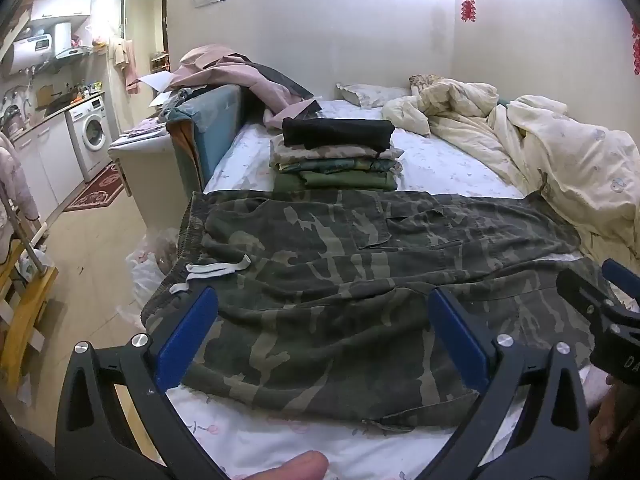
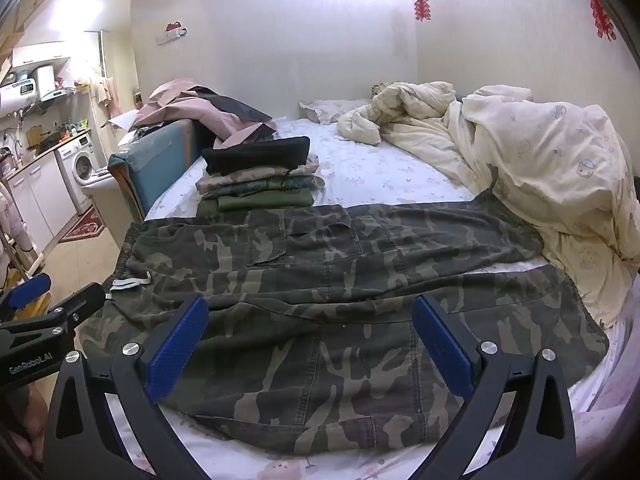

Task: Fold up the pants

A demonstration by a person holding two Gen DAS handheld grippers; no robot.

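In the left wrist view, the camouflage pants (image 1: 360, 280) lie spread flat across the bed (image 1: 432, 164), and they fill the middle and lower middle of the frame. The waistband with its white drawstring (image 1: 216, 270) is at the left side, and the legs run to the right. The left claw (image 1: 324, 320) is at the bottom of the frame with its two blue pads (image 1: 186, 336) wide apart, and nothing is between them. It is over the near edge of the pants, but I cannot tell if it touches the cloth. At the right edge of the frame a part of the right claw (image 1: 612, 308) shows, near the leg end. Behind the pants, in the upper middle, stands a stack of folded clothes (image 1: 336, 156) with a black piece on top. A cream quilt (image 1: 540, 148) is bunched at the upper right.

In the right wrist view, the pants (image 2: 340, 280) again cross the middle of the frame, waistband at the left, leg ends at the right close to the quilt (image 2: 552, 152). The right claw (image 2: 310, 328) is at the bottom, its pads (image 2: 444, 344) far apart and holding nothing, above the near leg. The left claw (image 2: 40, 304) enters at the left edge, beside the waistband. The folded stack (image 2: 260, 176) is at the upper left of centre, just behind the pants. A washing machine (image 2: 78, 166) is at the far left.
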